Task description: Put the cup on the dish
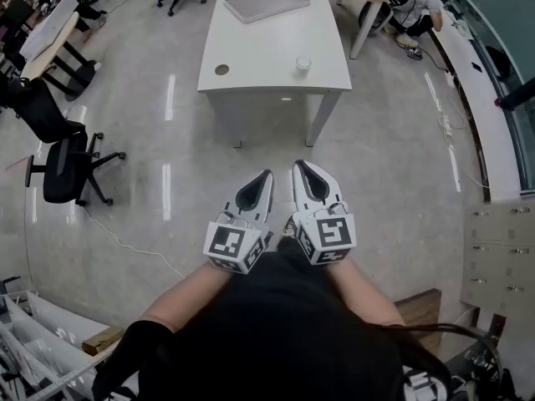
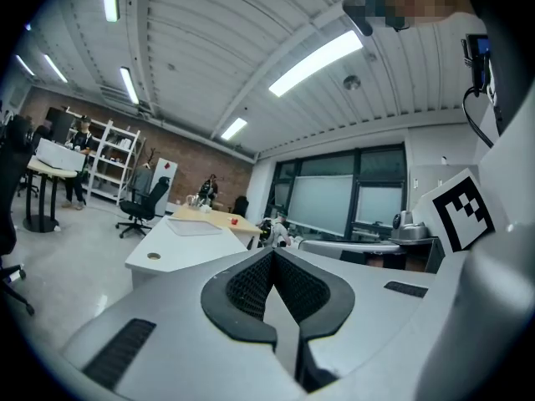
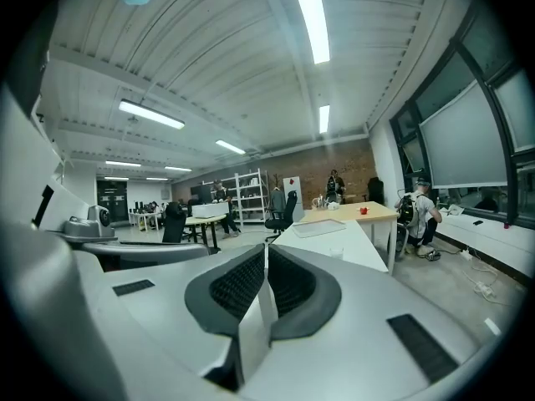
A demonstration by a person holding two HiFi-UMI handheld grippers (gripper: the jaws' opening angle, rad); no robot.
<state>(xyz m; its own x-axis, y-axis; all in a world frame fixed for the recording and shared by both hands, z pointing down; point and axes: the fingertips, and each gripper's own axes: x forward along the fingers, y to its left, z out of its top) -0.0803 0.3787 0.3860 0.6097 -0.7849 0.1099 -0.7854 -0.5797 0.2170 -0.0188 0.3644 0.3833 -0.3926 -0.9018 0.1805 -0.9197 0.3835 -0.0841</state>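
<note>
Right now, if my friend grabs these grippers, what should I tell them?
Left gripper: shut, empty.
Right gripper: shut, empty.
Both hang over the floor, short of the white table.
The small clear cup stands near the table's near right corner; the flat grey rectangular dish lies at its far end.
Done: nothing yet.
Left: reach the table, grasp the cup, set it on the dish.

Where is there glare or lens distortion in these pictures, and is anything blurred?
Head view: lights reflect as bright streaks on the floor; straight edges curve. Left gripper view: the strip lamp is overexposed, the corners black. Right gripper view: same bending, its ceiling light blown out. No motion blur.
</note>
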